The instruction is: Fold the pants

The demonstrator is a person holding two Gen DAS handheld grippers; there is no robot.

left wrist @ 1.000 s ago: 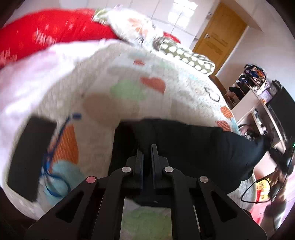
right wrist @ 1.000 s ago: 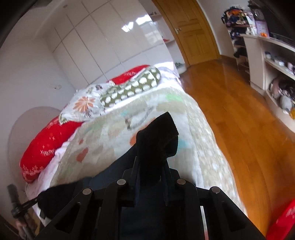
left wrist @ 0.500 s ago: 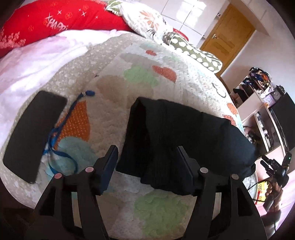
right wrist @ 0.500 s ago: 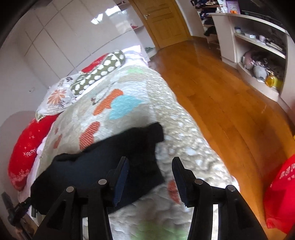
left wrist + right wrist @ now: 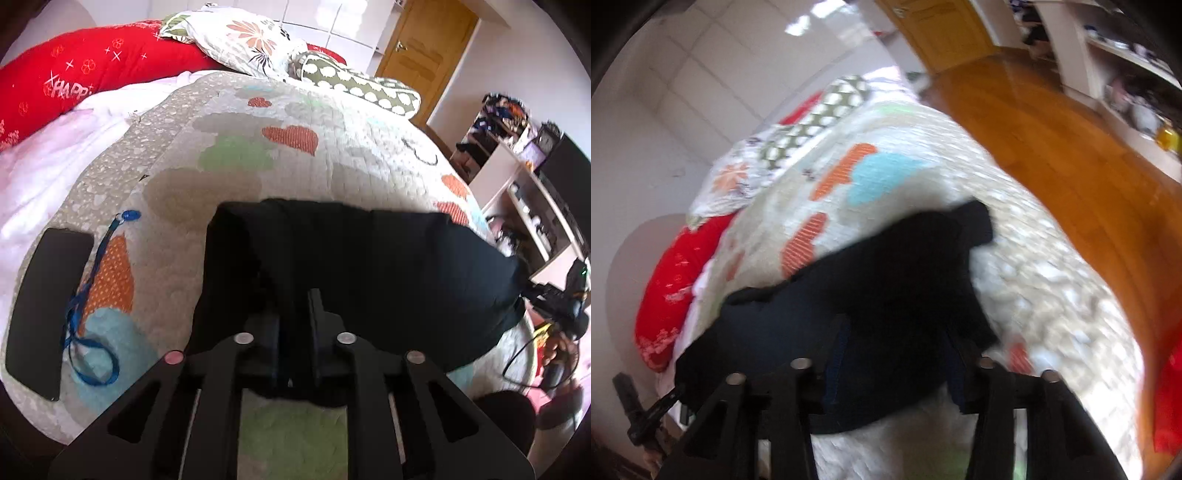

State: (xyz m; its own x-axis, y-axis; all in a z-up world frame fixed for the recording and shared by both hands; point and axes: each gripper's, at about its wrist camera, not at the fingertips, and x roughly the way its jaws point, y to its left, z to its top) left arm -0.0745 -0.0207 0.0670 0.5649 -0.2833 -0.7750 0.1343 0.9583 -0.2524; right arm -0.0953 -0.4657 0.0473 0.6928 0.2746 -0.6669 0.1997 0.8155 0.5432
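The black pants (image 5: 369, 266) lie folded in a flat band across the near part of the patterned quilt (image 5: 258, 155). My left gripper (image 5: 295, 314) is at the near left edge of the pants, its fingers nearly together with a fold of black cloth between them. In the right wrist view the pants (image 5: 868, 295) lie under my right gripper (image 5: 897, 347), whose fingers stand wide apart over the cloth's near right end. That view is blurred.
A black phone (image 5: 44, 302) with a blue lanyard (image 5: 88, 295) lies on the quilt left of the pants. Red (image 5: 74, 77), floral (image 5: 243, 40) and green spotted (image 5: 354, 88) pillows are at the far end. Wooden floor (image 5: 1071, 155) and shelves (image 5: 524, 192) are to the right of the bed.
Both grippers let go of the pants and opened half a second ago. Since then my left gripper has closed on the near left edge; my right gripper has moved down over the cloth, still open.
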